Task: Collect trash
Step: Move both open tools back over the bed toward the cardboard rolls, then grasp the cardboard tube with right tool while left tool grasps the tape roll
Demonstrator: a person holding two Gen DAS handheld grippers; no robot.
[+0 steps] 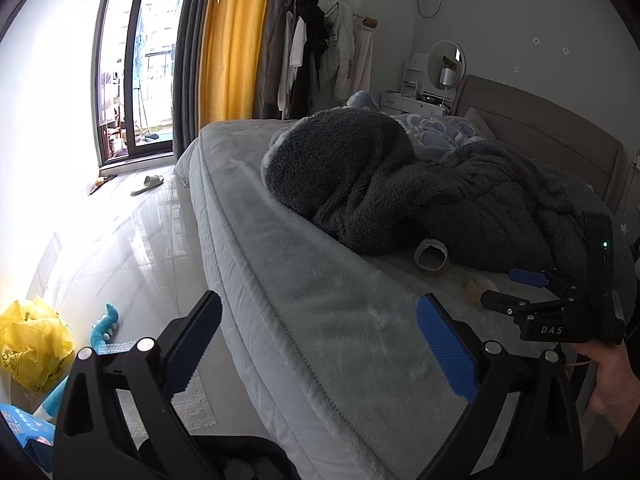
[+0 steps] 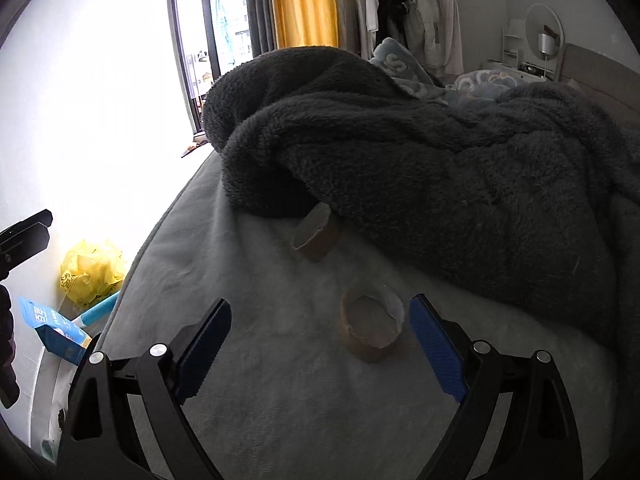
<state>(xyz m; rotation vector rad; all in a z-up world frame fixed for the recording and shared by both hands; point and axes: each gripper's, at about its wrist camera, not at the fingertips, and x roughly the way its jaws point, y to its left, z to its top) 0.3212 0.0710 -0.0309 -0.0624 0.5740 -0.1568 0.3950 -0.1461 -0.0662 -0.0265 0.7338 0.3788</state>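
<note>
Two empty cardboard tape rolls lie on the grey bed. The near roll [image 2: 370,326] sits just ahead of my open right gripper [image 2: 320,344], close to its right finger [image 2: 434,344]. The far roll [image 2: 314,238] lies half under the edge of the dark fleece blanket [image 2: 440,152]. In the left wrist view the far roll [image 1: 430,257] and near roll [image 1: 478,286] show at the right, with the right gripper [image 1: 508,288] open beside the near roll. My left gripper [image 1: 318,344] is open and empty over the bed's edge.
A yellow plastic bag [image 1: 34,344] lies on the floor by the wall, with a blue box [image 2: 52,330] and a teal toy [image 1: 105,326] near it. A slipper [image 1: 147,184] lies by the balcony door. A clothes rack [image 1: 320,52] stands behind the bed.
</note>
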